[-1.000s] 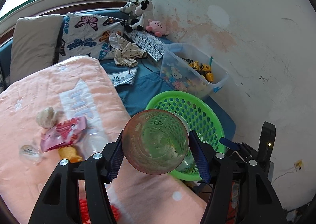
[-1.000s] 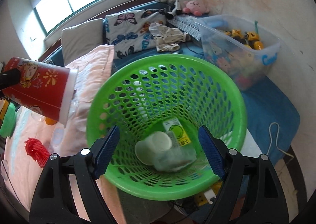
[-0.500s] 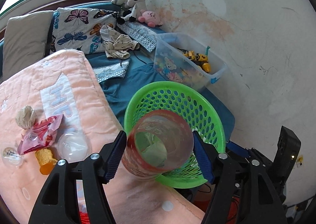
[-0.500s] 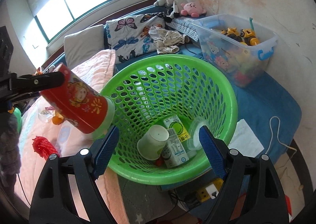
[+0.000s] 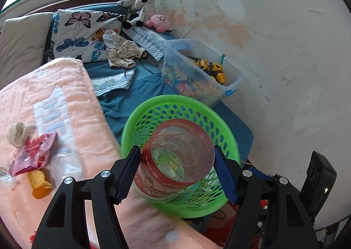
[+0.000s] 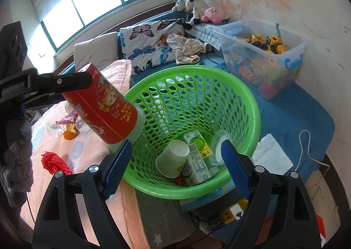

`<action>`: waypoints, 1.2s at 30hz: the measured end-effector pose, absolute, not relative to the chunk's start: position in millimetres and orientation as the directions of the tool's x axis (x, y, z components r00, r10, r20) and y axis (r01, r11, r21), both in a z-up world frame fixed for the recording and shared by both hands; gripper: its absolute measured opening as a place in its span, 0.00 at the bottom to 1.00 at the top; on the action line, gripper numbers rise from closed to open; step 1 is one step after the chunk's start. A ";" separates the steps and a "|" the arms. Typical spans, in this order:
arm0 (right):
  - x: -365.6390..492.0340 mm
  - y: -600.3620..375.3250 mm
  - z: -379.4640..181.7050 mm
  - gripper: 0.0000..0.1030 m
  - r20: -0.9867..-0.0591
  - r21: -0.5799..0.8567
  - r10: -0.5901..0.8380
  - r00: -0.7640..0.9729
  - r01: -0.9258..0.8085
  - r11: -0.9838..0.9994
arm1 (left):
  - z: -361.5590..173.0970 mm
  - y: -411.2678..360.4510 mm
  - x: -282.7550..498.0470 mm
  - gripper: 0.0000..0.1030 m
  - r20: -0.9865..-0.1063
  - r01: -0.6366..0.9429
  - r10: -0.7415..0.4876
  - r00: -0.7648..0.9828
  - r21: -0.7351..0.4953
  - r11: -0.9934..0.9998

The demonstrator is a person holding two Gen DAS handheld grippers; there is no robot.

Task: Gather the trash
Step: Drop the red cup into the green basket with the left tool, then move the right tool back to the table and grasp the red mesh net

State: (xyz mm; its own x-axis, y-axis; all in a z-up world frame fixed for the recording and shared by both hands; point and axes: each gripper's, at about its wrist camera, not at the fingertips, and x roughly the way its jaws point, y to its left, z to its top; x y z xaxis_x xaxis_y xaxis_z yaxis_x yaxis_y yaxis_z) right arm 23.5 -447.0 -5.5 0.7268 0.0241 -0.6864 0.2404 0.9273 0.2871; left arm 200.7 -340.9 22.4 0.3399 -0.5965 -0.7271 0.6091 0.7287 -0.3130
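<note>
Red cup [image 5: 177, 159] in left gripper [image 5: 177, 174] at basket [image 6: 252, 104] rim; right gripper [image 6: 175, 172] wide.

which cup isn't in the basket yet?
The red cup, printed with a cartoon figure: the left gripper holds it tilted, mouth over the green basket rim. The plain white cup already lies on its side in the bottom.

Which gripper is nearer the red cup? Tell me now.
Left. The left gripper is shut on the red cup, holding it over the green basket's rim. The right gripper hangs open just below it, empty.
</note>
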 end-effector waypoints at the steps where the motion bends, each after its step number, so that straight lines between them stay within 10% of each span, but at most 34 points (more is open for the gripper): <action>1: 21.7 -448.0 -5.4 0.80 -0.685 0.289 0.023 0.728 0.242 0.926 | 21.9 -344.1 201.3 0.63 -0.723 0.610 -0.606 0.333 -0.324 0.723; 5: 16.0 -450.5 -6.1 0.80 -0.683 0.295 0.020 0.730 0.250 0.922 | 18.4 -355.1 199.6 0.65 -0.728 0.619 -0.609 0.314 -0.330 0.713; 7: 14.4 -451.3 -7.0 0.80 -0.682 0.298 0.021 0.731 0.252 0.921 | 17.7 -356.5 198.0 0.83 -0.727 0.620 -0.615 0.305 -0.339 0.707; 36: 32.4 -310.9 -2.0 0.83 -0.675 0.311 0.281 0.682 -0.083 0.947 | 33.5 -140.1 187.7 0.83 -0.748 0.375 -0.352 0.563 -0.148 0.915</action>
State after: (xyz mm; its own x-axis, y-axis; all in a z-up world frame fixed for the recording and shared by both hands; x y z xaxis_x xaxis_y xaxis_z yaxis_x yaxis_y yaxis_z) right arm 32.4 -310.9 -2.0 0.6823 0.2814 -0.6747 -0.0827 0.9467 0.3112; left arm 187.7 -140.1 33.5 0.5632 -0.3518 -0.7477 0.3754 0.9150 -0.1477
